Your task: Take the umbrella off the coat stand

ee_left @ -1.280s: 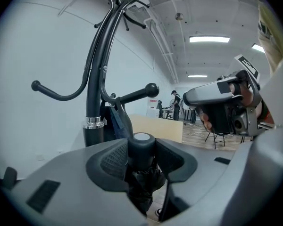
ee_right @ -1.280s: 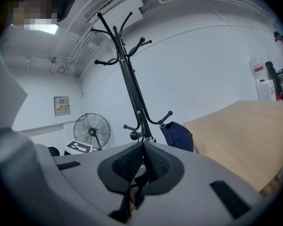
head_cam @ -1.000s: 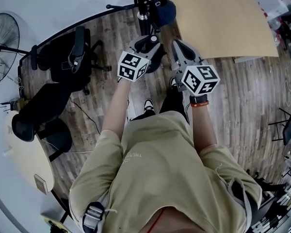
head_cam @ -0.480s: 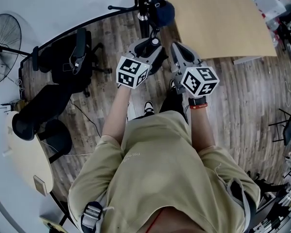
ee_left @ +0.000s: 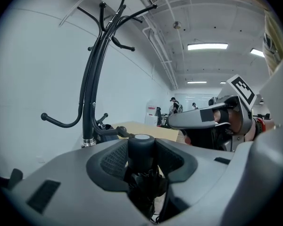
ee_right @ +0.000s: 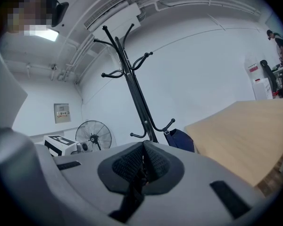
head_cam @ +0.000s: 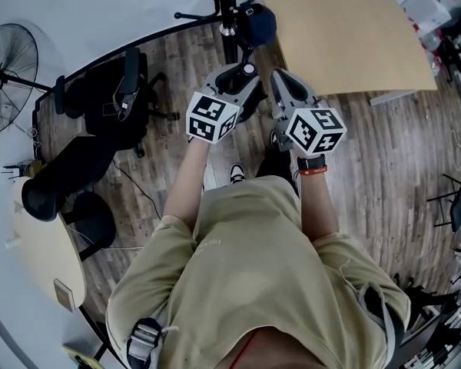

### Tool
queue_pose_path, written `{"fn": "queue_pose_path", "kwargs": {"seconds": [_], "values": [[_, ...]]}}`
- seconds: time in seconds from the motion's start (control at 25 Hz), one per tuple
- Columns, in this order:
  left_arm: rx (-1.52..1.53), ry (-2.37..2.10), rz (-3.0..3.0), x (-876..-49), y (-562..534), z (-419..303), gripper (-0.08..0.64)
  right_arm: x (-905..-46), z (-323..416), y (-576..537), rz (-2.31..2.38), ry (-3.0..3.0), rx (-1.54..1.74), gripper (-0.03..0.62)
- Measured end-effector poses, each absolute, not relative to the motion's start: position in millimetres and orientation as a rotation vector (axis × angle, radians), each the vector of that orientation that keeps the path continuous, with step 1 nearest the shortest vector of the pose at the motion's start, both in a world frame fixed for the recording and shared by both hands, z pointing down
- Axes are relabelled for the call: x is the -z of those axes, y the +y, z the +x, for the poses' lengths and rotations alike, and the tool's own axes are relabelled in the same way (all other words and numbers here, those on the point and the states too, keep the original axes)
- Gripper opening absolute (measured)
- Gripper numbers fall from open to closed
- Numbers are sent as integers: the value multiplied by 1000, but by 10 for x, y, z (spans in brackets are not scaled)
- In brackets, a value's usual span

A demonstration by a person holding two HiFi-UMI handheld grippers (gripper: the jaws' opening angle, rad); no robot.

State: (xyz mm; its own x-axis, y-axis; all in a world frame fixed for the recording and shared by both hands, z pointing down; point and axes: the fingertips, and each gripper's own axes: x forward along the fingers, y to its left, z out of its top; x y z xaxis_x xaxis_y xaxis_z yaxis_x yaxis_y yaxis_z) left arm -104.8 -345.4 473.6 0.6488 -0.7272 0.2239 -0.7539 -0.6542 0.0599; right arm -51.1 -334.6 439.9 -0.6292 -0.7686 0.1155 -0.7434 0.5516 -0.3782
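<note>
Your left gripper (head_cam: 239, 75) is clamped on the umbrella (ee_left: 141, 148) handle, top center of the head view, near the coat stand (head_cam: 224, 6). Your right gripper (ee_right: 142, 166) is closed on nothing. The blue bag (head_cam: 257, 23) hangs on the stand, contents hidden. There's a wooden table (head_cam: 346, 29) upper right.

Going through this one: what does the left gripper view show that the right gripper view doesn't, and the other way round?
Only the left gripper view shows the black umbrella clamped between the left gripper's pads, with the right gripper seen side-on beside it. Only the right gripper view shows the right gripper's own jaws closed on nothing, a standing fan and a wall panel. Both show the black coat stand and the wooden tabletop.
</note>
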Motion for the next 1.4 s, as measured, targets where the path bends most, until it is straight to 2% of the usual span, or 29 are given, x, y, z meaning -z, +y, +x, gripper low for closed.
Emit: {"fn": "queue_pose_path", "kwargs": {"seconds": [0.6, 1.4], "values": [[-215, -1237, 2713, -4551, -3396, -910, 190, -4282, -284, -3367, -1373, 2676, 569, 15], [-96, -1772, 2463, -4423, -3187, -1702, 190, -4543, -308, -3368, -1525, 2710, 403, 15]]}}
